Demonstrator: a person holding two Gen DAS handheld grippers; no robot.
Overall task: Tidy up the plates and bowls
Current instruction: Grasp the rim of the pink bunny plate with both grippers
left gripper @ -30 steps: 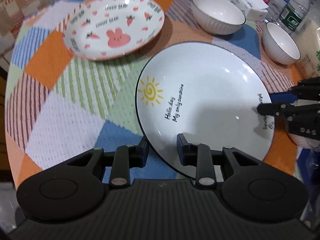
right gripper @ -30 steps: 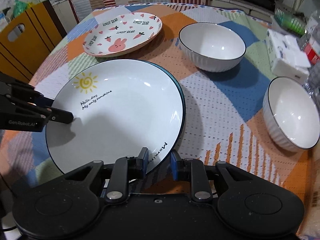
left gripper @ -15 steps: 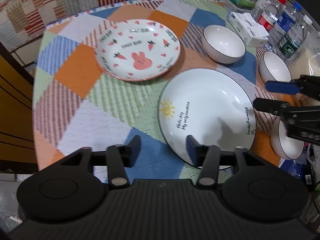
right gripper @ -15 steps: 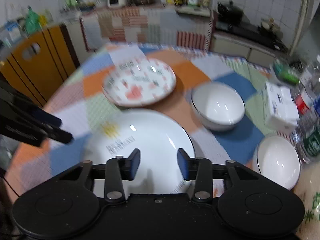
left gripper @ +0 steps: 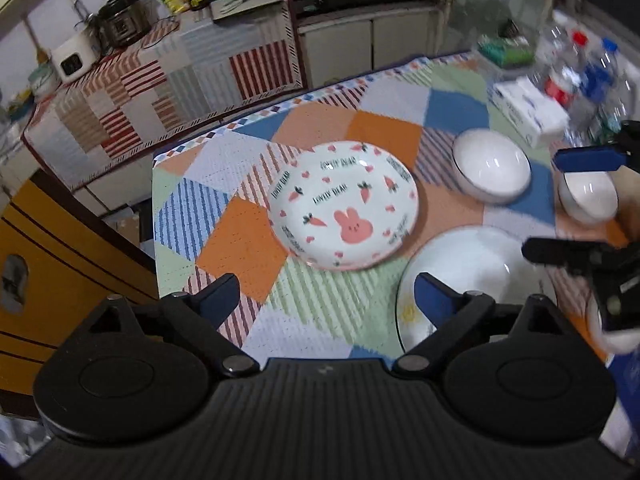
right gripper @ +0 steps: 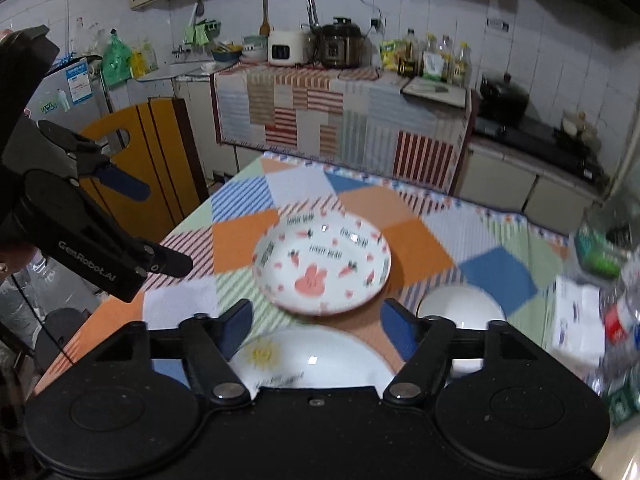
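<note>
The table, covered in a patchwork cloth of orange, blue, green and striped squares, took up most of both views. On it the sun plate, white with a dark rim and a little yellow sun, sat flat at the near edge, with nothing gripping it. Just beyond it was the bunny plate, pink rabbit and carrots all over, close to the sun plate, though I couldn't tell whether the rims touched. Off to the right were two white bowls, the far bowl and the near bowl, side by side but apart. A white tissue pack and some blurry water bottles sat behind those. The left gripper hung over the table with its fingers spread wide after just opening, nothing between them. Same deal with the right gripper: fingers had just opened wide and held nothing, above the sun plate's near side.
</note>
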